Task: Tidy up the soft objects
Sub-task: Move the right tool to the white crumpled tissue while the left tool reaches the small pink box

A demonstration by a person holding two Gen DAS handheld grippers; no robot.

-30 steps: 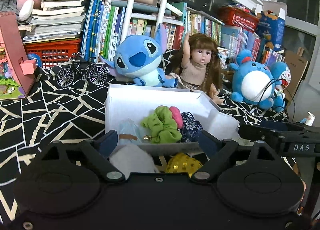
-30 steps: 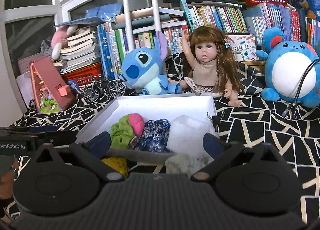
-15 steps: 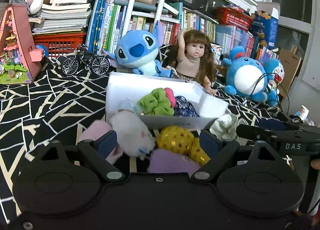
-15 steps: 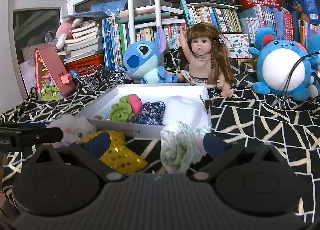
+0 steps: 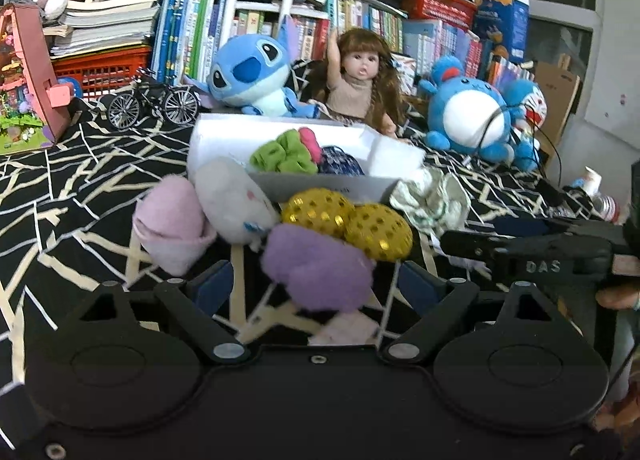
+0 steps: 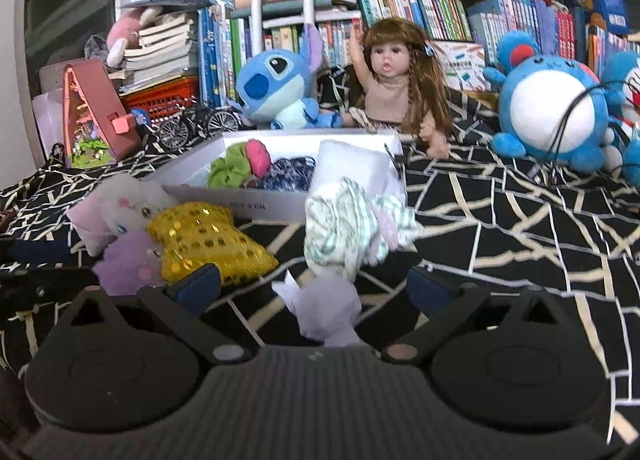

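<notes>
A white box [image 5: 320, 184] on the black patterned cloth holds a green scrunchie [image 5: 280, 156] and other soft pieces. In front of it lie a pink soft toy [image 5: 172, 220], a white plush [image 5: 236, 200], a gold sequinned piece [image 5: 348, 216], a purple fluffy piece [image 5: 316, 268] and a striped cloth bundle [image 5: 432, 200]. My left gripper [image 5: 314, 286] is open, with the purple piece lying loose between its fingers. My right gripper [image 6: 313, 286] is open over a pale lilac piece [image 6: 324, 304], near the striped bundle [image 6: 344, 224] and the gold piece [image 6: 208, 240].
Behind the box sit a blue plush [image 5: 248, 76], a doll [image 5: 360, 80] and a round blue plush [image 5: 468, 116]. A model bicycle [image 5: 154, 104] and a pink toy house [image 5: 28, 80] stand at the left. Bookshelves fill the back. A small bottle [image 5: 590, 180] lies at the right.
Both grippers have drawn back from the box and sunk lower. The soft pieces in front of the box have come into view between the fingers. Both stay open.
</notes>
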